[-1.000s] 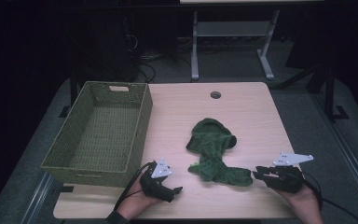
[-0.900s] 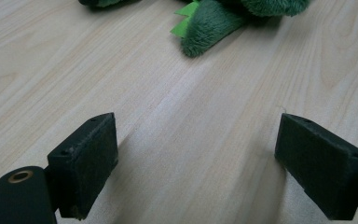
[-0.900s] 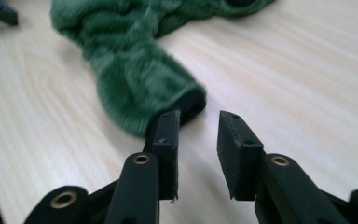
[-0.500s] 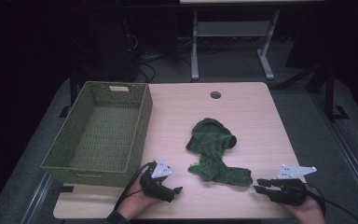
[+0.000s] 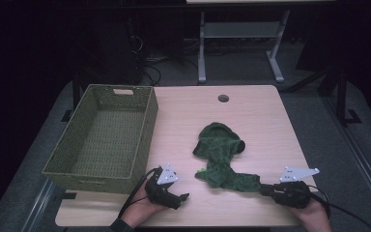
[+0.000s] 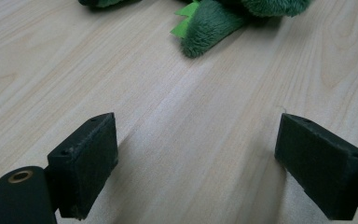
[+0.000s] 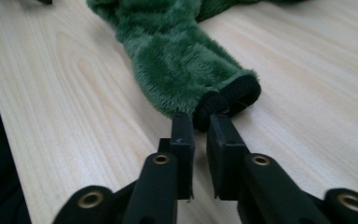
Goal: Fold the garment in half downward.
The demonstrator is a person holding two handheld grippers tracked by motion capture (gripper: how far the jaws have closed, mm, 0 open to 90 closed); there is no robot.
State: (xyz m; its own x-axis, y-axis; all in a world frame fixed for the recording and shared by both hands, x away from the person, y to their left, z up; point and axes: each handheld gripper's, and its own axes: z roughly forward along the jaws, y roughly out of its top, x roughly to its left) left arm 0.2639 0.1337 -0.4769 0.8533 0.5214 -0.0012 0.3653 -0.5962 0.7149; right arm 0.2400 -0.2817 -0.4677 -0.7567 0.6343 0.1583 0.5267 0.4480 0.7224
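Dark room w/ a metal stand (image 5: 239, 36) on grey floor behind; up front, a light wood table (image 5: 251, 121) w/ a round cable hole (image 5: 223, 98) near its far edge.

High view gives the whole layout: green wicker basket (image 5: 58, 164) on the table's left side, nothing visible inside it. Fuzzy green garment (image 5: 222, 157) lies crumpled mid-table, right of the basket & apart from it, one sleeve trailing toward the near right edge. Left gripper (image 5: 181, 197) sits at the near edge just by the basket's front corner, right gripper (image 5: 265, 189) at the sleeve's end.

Right gripper view adds detail the high view can't: sleeve ends in a black cuff (image 7: 228, 100), & the gripper (image 7: 200, 126) has its jaws just closed in, nearly together, pinching the cuff's edge between the tips.

Left gripper view: left gripper (image 6: 196, 149) jaws spread wide over bare wood, nothing between them; a furry green end w/ a bright green jagged trim (image 6: 184, 21) lies farther off, not touched.

No readable writing or labels anywhere.
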